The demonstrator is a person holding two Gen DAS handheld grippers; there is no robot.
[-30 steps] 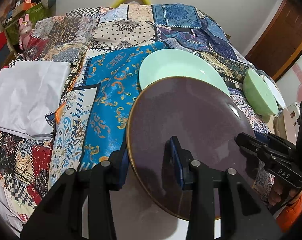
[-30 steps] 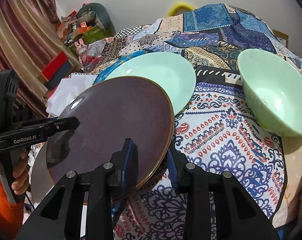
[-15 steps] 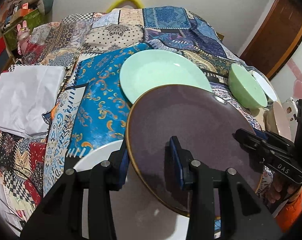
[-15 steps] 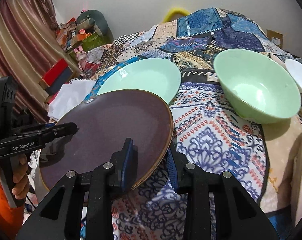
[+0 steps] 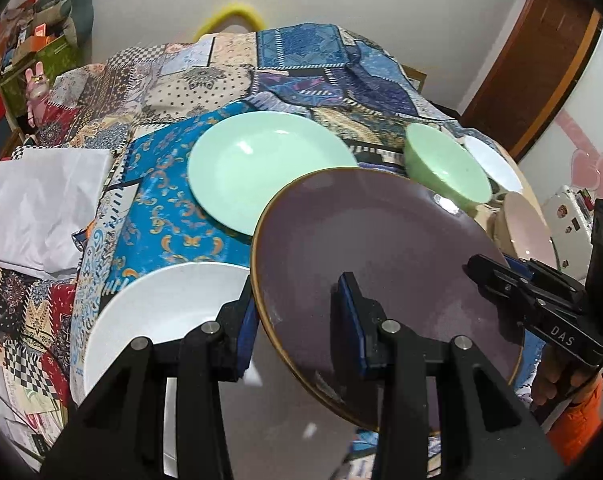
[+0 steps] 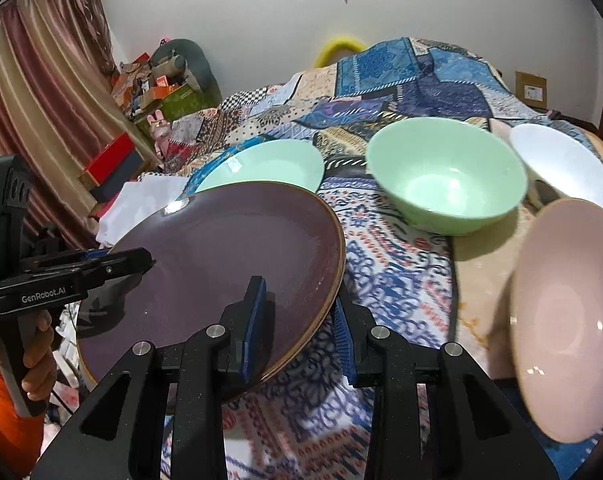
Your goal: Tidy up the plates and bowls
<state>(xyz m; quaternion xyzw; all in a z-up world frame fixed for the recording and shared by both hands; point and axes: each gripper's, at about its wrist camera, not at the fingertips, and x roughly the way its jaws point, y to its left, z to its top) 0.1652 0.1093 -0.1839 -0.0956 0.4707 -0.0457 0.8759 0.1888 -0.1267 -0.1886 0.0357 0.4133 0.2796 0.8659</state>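
Both grippers hold one dark purple plate (image 5: 381, 248) (image 6: 229, 256) above the cloth-covered table. My left gripper (image 5: 301, 320) is shut on its left rim. My right gripper (image 6: 299, 316) is shut on its right rim. Each gripper also shows in the other's view, the right one (image 5: 497, 276) and the left one (image 6: 133, 260). A white plate (image 5: 161, 312) lies under the purple plate's left edge. A mint plate (image 5: 257, 168) (image 6: 269, 164) lies beyond. A green bowl (image 6: 445, 172) (image 5: 445, 168), a white bowl (image 6: 561, 164) and a pink bowl (image 6: 565, 312) sit to the right.
A patchwork cloth (image 5: 205, 76) covers the table. A folded white cloth (image 5: 41, 204) lies at the left edge. Boxes and clutter (image 6: 153, 84) stand by the curtain at the far left. A wooden door (image 5: 541, 60) is at the right.
Both grippers have pulled back and risen with the purple plate. The white plate has come into view under it, and the pink and white bowls have entered the right wrist view.
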